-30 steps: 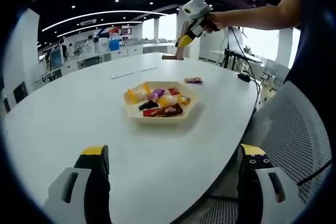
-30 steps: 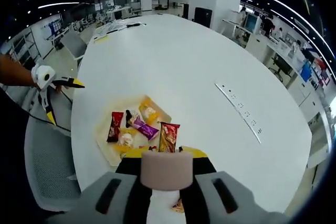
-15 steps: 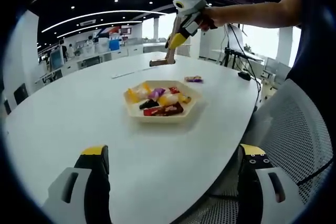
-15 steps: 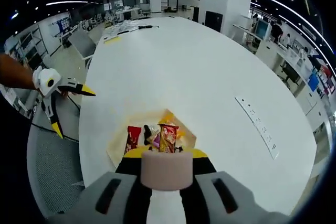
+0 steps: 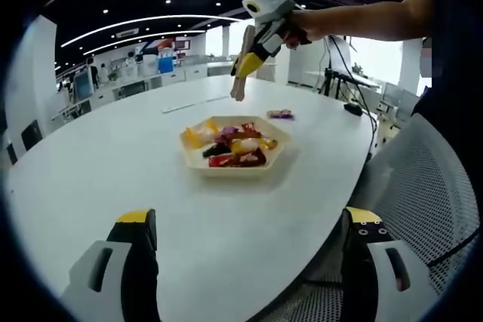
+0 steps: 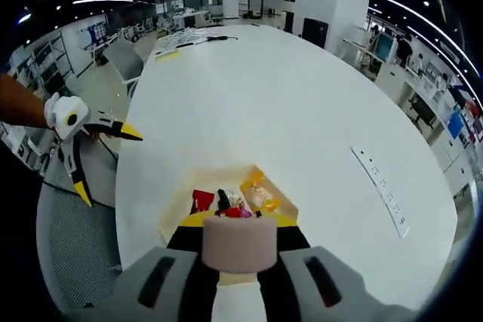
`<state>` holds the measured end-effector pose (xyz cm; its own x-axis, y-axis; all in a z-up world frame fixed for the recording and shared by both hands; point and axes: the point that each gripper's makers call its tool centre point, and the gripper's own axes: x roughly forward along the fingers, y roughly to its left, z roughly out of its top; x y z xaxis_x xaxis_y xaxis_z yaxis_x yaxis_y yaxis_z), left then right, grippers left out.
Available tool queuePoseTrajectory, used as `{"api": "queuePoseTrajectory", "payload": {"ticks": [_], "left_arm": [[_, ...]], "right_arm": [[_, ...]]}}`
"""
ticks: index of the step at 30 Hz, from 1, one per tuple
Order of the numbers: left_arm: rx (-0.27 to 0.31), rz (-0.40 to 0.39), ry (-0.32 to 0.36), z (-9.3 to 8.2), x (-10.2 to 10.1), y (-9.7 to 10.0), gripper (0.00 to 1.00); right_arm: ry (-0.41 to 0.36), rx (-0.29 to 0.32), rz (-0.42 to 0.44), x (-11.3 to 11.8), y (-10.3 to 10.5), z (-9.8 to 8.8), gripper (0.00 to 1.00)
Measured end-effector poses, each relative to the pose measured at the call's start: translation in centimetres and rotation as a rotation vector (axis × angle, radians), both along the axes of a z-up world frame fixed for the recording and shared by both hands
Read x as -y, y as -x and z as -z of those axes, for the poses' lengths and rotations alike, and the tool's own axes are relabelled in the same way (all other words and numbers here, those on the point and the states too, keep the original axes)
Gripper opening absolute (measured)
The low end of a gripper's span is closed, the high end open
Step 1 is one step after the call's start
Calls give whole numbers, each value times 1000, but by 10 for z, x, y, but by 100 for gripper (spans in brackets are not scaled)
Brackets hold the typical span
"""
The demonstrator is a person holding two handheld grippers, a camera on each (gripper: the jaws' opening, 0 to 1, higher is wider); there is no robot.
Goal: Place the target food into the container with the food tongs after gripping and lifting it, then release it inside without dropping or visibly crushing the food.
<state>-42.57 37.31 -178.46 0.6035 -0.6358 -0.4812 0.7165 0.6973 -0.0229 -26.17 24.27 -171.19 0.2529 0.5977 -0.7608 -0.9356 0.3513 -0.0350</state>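
A beige six-sided tray (image 5: 198,162) of wrapped snacks sits mid-table. My left gripper (image 5: 249,262) hangs low over the table's near edge, open and holding nothing. Above the tray's far side, my right gripper (image 5: 246,59) is shut on a pinkish-brown food block (image 5: 238,88), held in the air. In the right gripper view that block (image 6: 240,248) sits between the right gripper's (image 6: 240,221) yellow-tipped fingers, with the tray (image 6: 175,213) directly beneath and partly hidden. The left gripper (image 6: 104,164) appears there at the left, open.
A purple wrapped candy (image 5: 279,114) lies on the white table (image 5: 113,164) beyond the tray. A mesh chair (image 5: 426,186) stands at the table's right edge. A socket strip (image 6: 381,190) is set into the tabletop. A person's arm (image 5: 362,20) holds the right gripper.
The right gripper has carried the food block leftward to above the tray, tilting it more upright. In its own view the tray has slid under the jaws. The left gripper has stayed put.
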Motion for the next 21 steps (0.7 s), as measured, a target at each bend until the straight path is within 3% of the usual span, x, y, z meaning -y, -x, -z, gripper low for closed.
{"api": "queuePoseTrajectory", "payload": {"ticks": [10,16,21], "left_arm": [[4,-6,-2,-1,-1,-1,99],[6,-6,0,-1,-1,-1,99],[4,-3,2,-1,0,-1,99]], "right_arm": [[-21,16,11,12,-6,-10,19],[-58,44,72,56,-20,-19,20],[-52,46,149,102,-29,-16,20]]}}
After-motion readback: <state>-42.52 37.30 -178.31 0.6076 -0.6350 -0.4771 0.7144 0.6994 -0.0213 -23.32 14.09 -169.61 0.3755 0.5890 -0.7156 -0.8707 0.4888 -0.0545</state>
